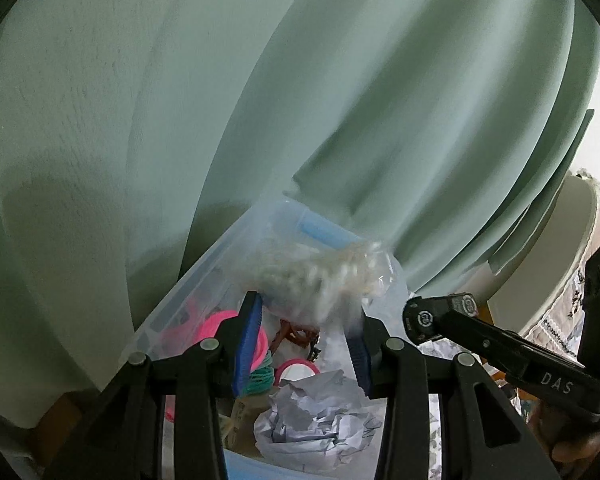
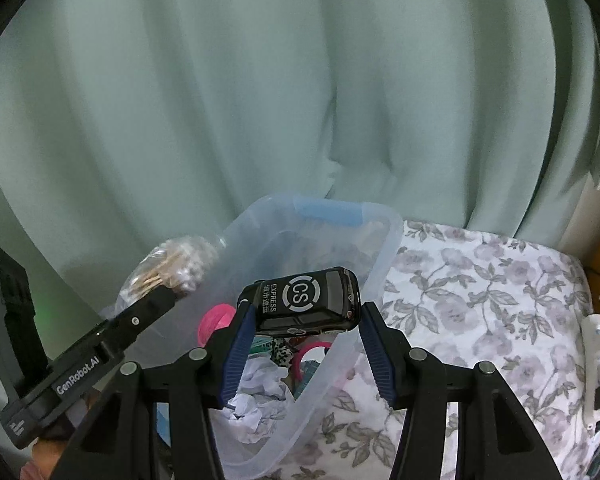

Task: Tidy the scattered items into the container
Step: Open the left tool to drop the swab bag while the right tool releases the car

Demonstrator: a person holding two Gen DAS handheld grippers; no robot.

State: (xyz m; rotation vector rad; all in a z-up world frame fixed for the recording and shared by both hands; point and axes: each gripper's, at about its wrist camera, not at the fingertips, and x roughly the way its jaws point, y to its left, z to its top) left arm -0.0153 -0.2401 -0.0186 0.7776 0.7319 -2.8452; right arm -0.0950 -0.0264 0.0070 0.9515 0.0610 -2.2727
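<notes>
Overhead container (image 2: 384, 248): toy car (image 2: 310, 300) between right hand-held gripper (image 2: 306, 320) fingers.

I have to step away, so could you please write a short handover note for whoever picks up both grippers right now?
Left gripper: shut on a clear bag of cotton swabs, held over the clear plastic container.
Right gripper: shut on a black toy car, also above the container.
Already inside: crumpled paper, pink rings, teal cord.
The container sits on the floral cloth.
Left: release both items into the container. A white item at the cloth's right edge may need checking.
</notes>
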